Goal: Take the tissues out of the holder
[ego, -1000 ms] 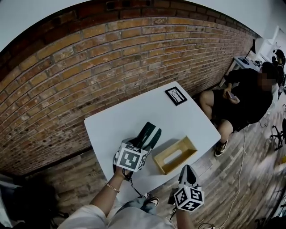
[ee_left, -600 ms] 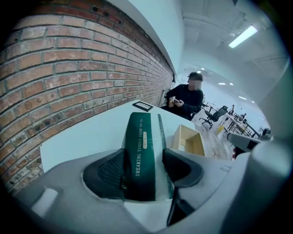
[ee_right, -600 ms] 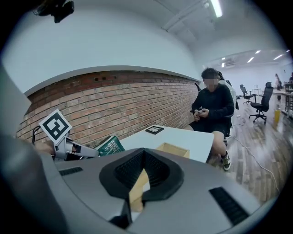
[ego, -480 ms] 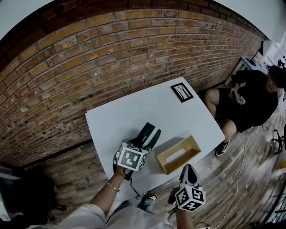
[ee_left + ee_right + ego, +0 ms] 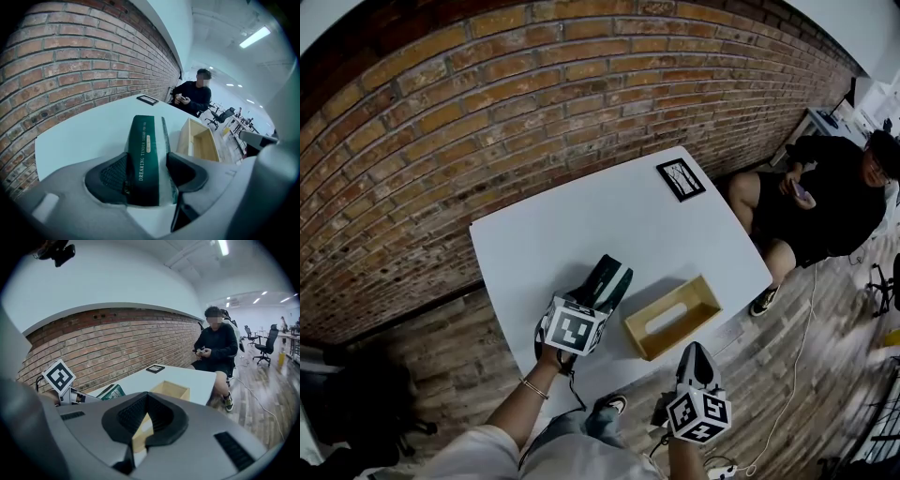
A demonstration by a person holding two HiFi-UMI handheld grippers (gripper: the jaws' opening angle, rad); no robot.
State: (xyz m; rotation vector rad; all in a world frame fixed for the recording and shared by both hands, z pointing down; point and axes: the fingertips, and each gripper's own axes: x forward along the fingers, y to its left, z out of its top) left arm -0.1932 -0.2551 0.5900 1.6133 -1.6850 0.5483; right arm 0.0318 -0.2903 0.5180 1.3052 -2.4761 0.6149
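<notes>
A dark green tissue pack [image 5: 609, 279] with light lettering sits between the jaws of my left gripper [image 5: 598, 298], which is shut on it over the white table [image 5: 581, 216]. In the left gripper view the pack [image 5: 144, 150] stands on edge, both pads pressed against its sides. Whether its far end touches the table I cannot tell. The open wooden holder [image 5: 672, 317] lies to the pack's right and looks empty [image 5: 202, 140]. My right gripper [image 5: 695, 360] hangs off the table's near edge, shut on nothing, pointing at the holder [image 5: 165, 391].
A black-framed card [image 5: 681, 178] lies at the table's far right corner. A person in black [image 5: 825, 197] sits just beyond that side. A brick wall [image 5: 534, 84] runs behind the table. A cable [image 5: 802, 347] trails on the wooden floor at the right.
My left gripper has sunk a little towards the table with the pack still in it. The right gripper has stayed put. The head view has shifted slightly.
</notes>
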